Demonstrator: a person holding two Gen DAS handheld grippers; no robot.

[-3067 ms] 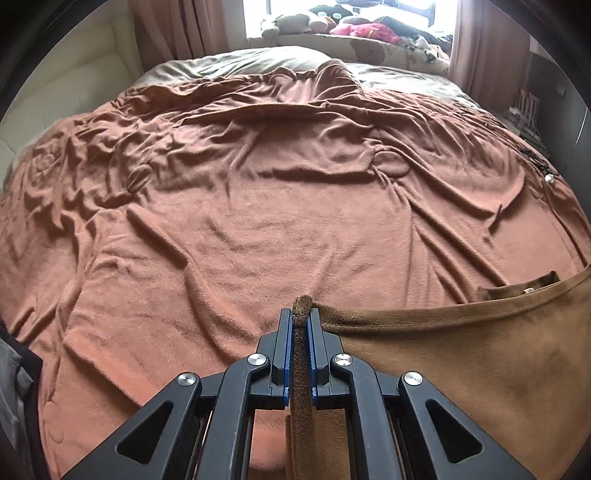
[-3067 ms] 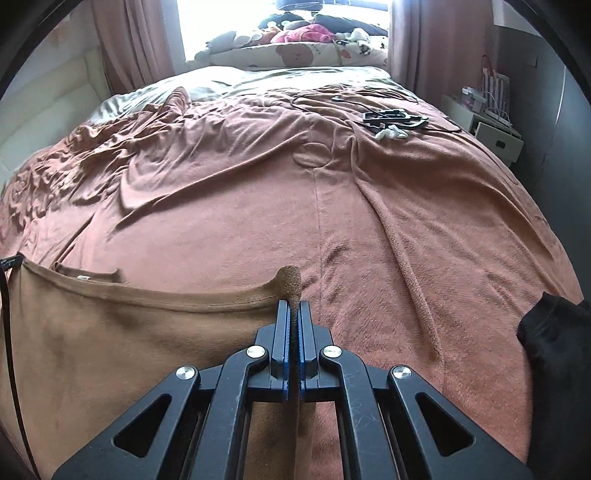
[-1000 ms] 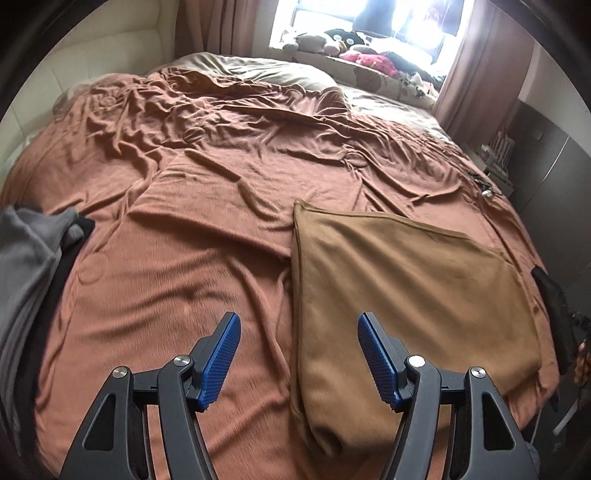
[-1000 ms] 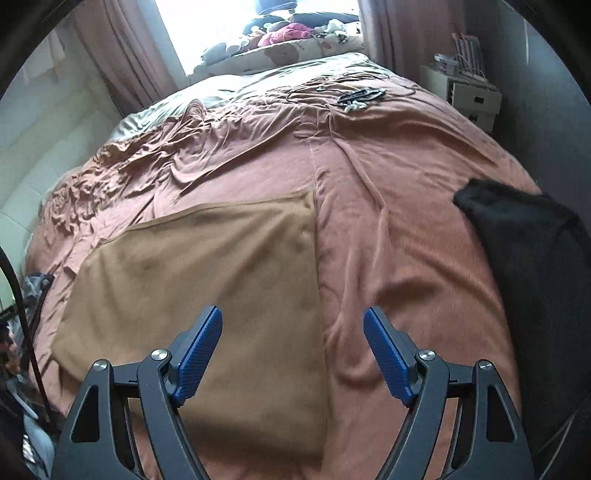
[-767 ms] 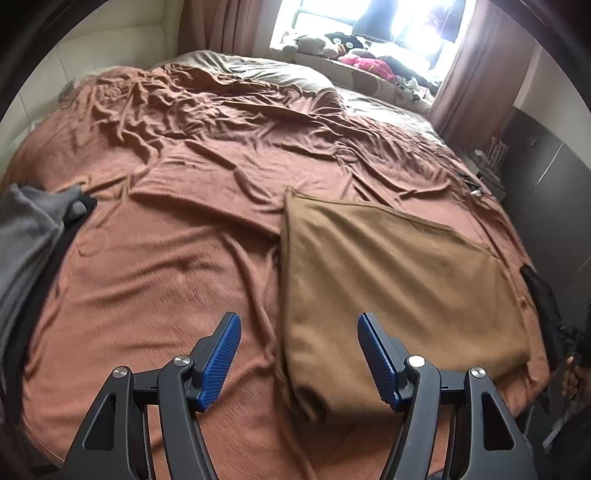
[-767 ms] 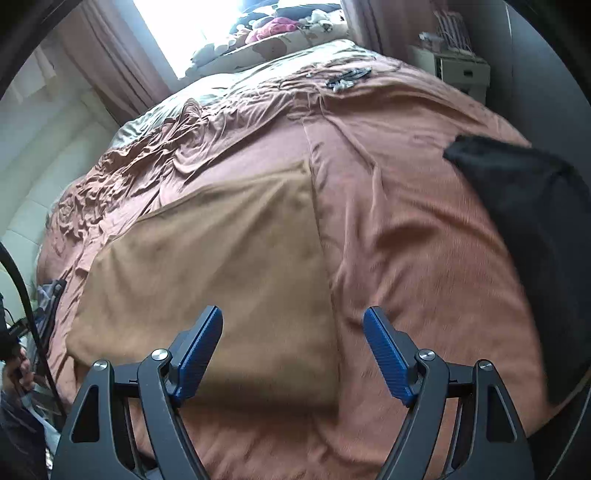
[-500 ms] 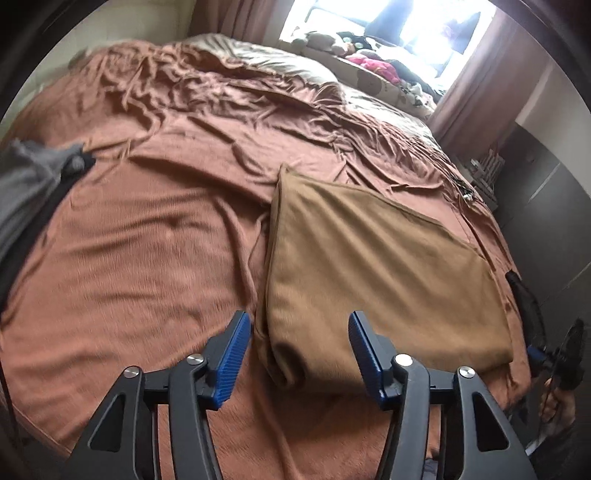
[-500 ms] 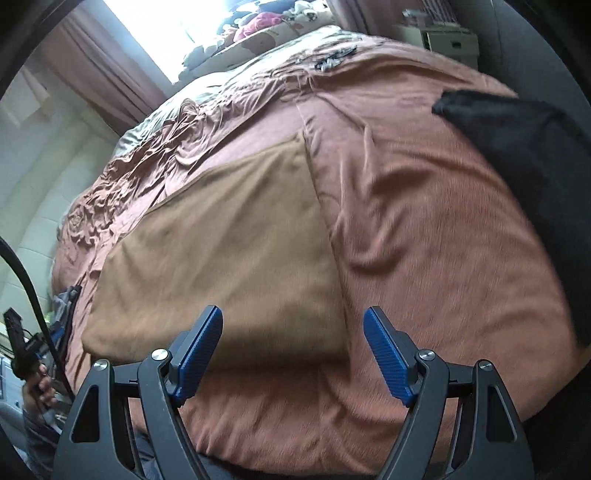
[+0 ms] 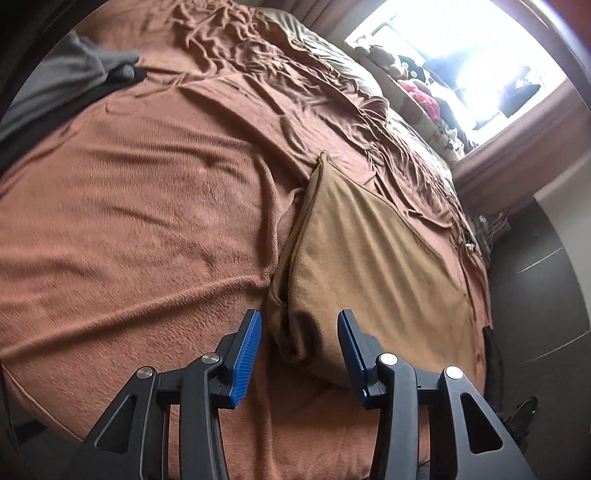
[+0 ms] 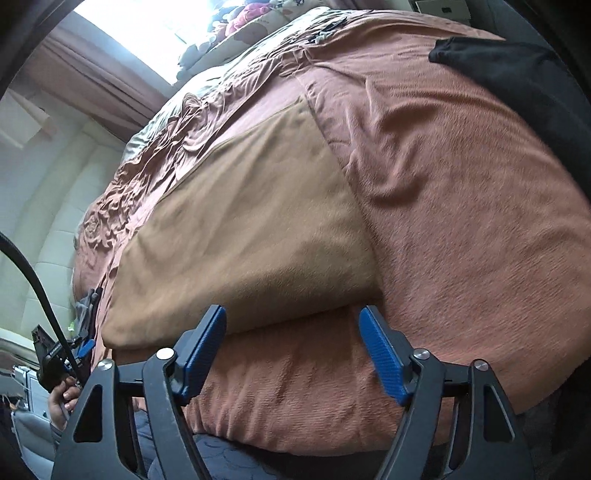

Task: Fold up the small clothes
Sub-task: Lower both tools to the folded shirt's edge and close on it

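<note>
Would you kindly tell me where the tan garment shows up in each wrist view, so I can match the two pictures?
Left wrist view: the tan garment lies right of centre, its near corner between the left gripper fingers.
Right wrist view: the tan garment fills the centre-left, its near edge just above the right gripper.
Shared landmark: the bright window beyond the bed.

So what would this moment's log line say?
left tongs: open, closing round tan garment corner | right tongs: open, closing at its near edge | bedspread

right gripper, jaws apart and just closing, above folded tan cloth on rust blanket.
</note>
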